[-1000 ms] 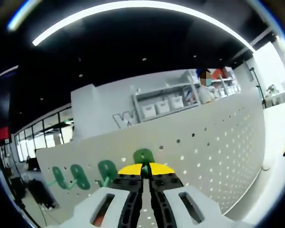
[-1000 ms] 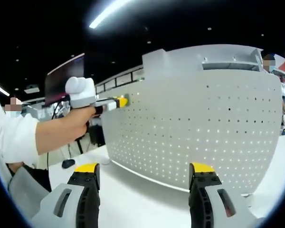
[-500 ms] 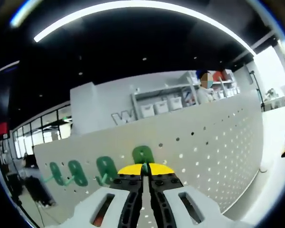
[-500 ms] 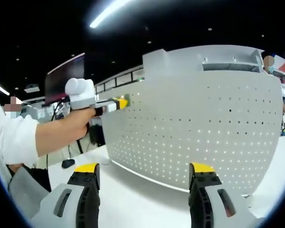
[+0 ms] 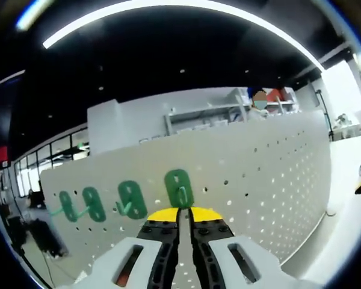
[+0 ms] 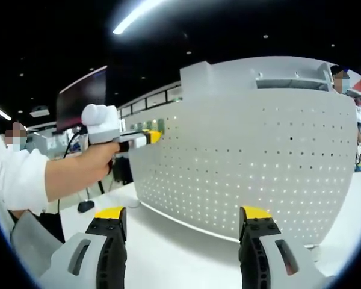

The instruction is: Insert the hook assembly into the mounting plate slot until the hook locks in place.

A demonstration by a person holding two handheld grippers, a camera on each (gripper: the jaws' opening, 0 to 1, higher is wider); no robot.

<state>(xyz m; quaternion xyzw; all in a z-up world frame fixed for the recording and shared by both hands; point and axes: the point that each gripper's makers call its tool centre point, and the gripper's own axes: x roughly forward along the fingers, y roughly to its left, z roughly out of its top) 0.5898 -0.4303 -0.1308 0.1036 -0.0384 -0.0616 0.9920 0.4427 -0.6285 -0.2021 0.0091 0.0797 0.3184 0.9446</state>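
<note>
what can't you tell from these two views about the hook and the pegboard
- Left gripper view: whether the nearest green hook is locked into the pegboard; the left gripper covers its lower end.
- Left gripper view: whether the closed fingers actually pinch the hook.
- Right gripper view: the hooks near the left gripper are too small to make out.
- Right gripper view: the pegboard's bottom edge, behind the right gripper.

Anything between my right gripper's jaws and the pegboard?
Nothing: in the right gripper view, bare white tabletop runs from the open right gripper to the pegboard.
</note>
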